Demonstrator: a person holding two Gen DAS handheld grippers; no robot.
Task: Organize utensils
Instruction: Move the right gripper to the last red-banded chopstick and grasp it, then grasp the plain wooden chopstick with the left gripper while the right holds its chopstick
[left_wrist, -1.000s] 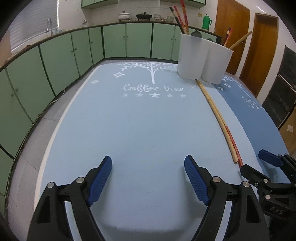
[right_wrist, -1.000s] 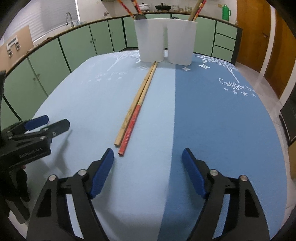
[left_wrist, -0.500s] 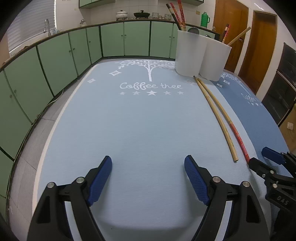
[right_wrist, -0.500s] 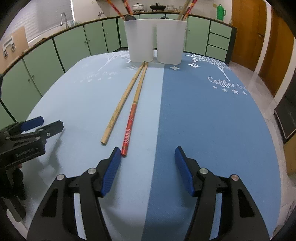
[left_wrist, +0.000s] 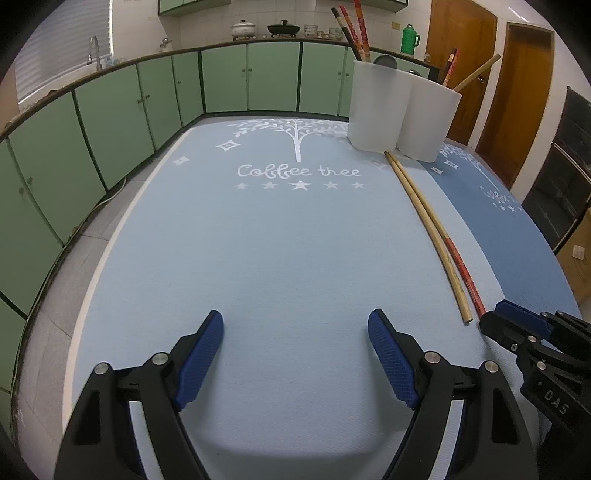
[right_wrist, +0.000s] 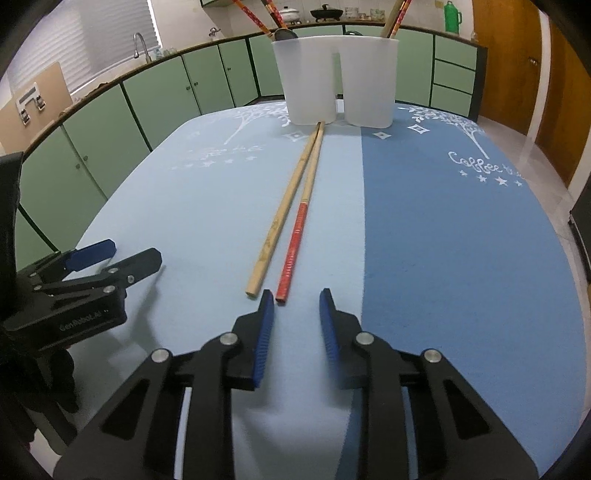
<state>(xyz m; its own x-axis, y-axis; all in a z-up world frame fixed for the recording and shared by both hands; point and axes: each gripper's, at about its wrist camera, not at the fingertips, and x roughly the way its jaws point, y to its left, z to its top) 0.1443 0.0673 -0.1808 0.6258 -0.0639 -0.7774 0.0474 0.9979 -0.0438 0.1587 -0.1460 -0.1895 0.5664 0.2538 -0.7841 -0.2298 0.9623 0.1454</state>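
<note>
Two long chopsticks lie side by side on the blue mat: a plain bamboo one (right_wrist: 284, 206) and one with a red lower half (right_wrist: 299, 229). They also show in the left wrist view, bamboo (left_wrist: 428, 229) and red (left_wrist: 461, 269). Two white holders (right_wrist: 332, 81) stand at the far end with several utensils in them. My right gripper (right_wrist: 297, 302) is open but narrowed, just behind the near end of the red chopstick, holding nothing. My left gripper (left_wrist: 295, 332) is wide open and empty over the light blue mat, left of the chopsticks.
Green cabinets (left_wrist: 147, 96) ring the table on the left and far side. A dark blue mat (right_wrist: 461, 221) covers the right half of the table. Wooden doors (left_wrist: 517, 81) stand at the far right.
My right gripper moved forward to the near end of the red chopstick and its jaws narrowed. The left gripper stayed almost still, wide open.
</note>
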